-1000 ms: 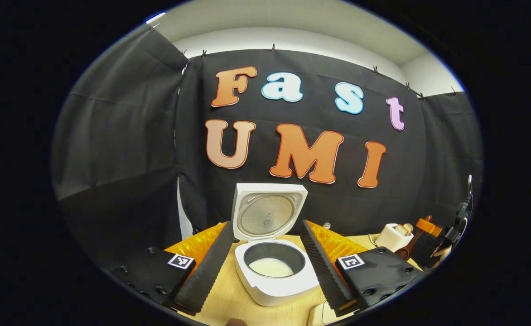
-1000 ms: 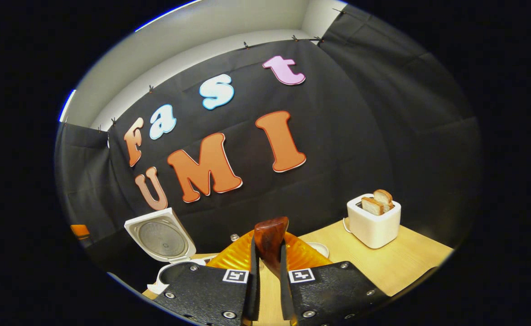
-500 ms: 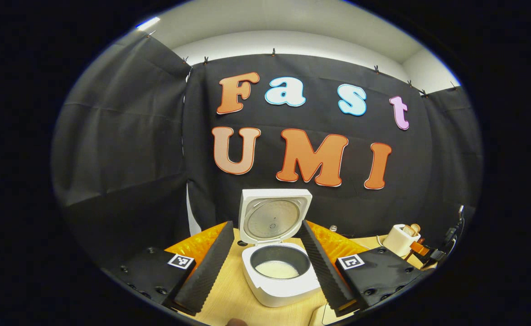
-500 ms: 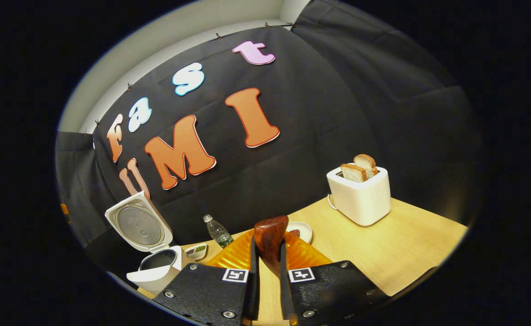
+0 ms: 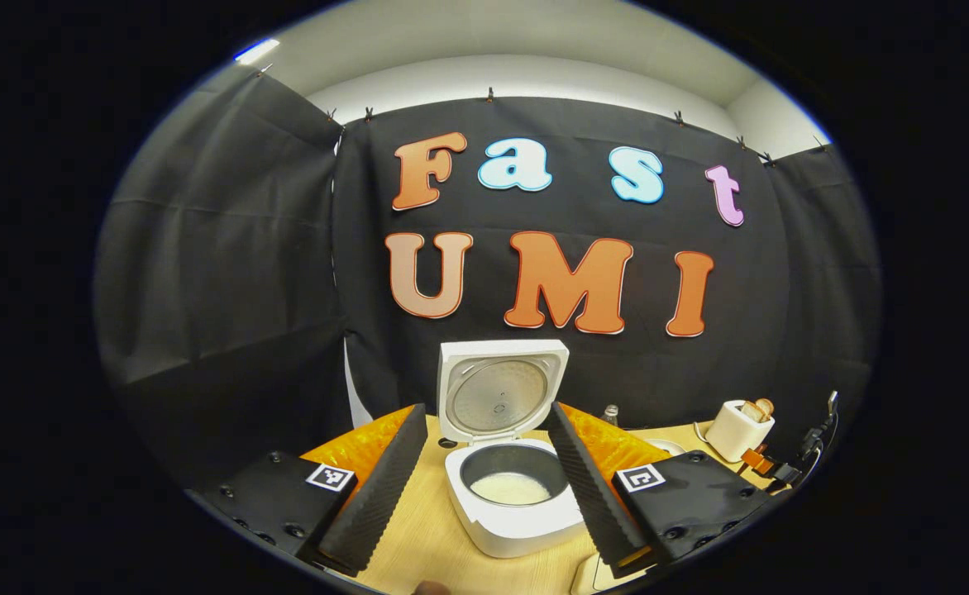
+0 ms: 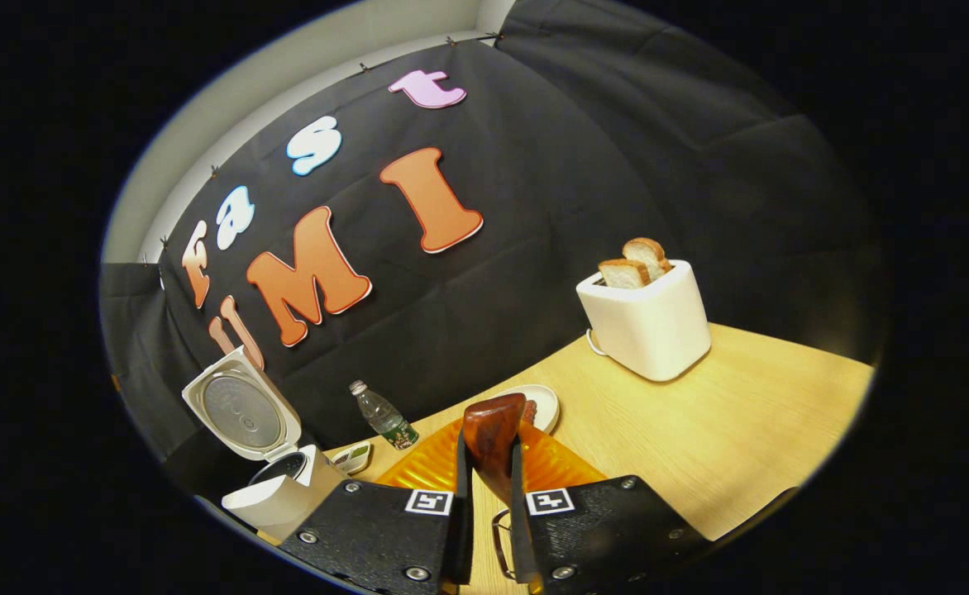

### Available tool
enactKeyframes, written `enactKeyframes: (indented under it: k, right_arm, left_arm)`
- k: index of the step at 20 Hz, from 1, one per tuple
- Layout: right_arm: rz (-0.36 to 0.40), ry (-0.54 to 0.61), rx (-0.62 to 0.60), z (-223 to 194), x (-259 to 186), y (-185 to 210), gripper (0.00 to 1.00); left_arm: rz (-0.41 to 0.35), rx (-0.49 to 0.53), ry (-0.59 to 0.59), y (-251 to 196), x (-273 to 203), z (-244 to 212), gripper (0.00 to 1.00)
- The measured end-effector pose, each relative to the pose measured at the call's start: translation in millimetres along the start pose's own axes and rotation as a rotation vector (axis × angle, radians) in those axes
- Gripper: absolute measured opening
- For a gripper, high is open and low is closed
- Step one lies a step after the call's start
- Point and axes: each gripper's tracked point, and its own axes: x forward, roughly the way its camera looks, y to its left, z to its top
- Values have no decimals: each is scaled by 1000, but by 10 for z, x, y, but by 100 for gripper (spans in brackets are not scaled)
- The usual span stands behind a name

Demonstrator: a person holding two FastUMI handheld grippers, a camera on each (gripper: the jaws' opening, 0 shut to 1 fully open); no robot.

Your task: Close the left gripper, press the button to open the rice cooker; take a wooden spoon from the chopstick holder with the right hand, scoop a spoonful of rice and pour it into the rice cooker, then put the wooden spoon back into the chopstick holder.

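Left gripper view: the rice cooker [image 5: 511,487] sits on the wooden table [image 5: 418,541] with its lid [image 5: 501,388] standing upright and white rice [image 5: 509,489] in the inner pot. The left gripper [image 5: 484,475] frames the cooker, jaws spread wide and holding nothing. To the right of the cooker stands a white toaster [image 5: 737,430] with bread.

Right gripper view: the right gripper [image 6: 489,504] is clamped on the wooden spoon [image 6: 493,442], whose dark bowl rises between the fingers. The open rice cooker [image 6: 274,492] is at far left. Right of the cooker are a small dish [image 6: 354,456], a bottle [image 6: 381,416], a plate [image 6: 544,405] and the toaster [image 6: 646,318].
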Motion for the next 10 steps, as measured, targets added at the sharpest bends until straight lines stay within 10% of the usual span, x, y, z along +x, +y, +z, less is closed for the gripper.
enactKeyframes:
  k: [8,10]
  right_arm:
    - [-116,33,-93,-65,-207,-222,28]
    - [-167,92,-152,-117,-339,-340,57]
  left_arm:
    - [-24,-45,7,-41,78,-10,100]
    - [-29,-52,17,-33,97,-45,100]
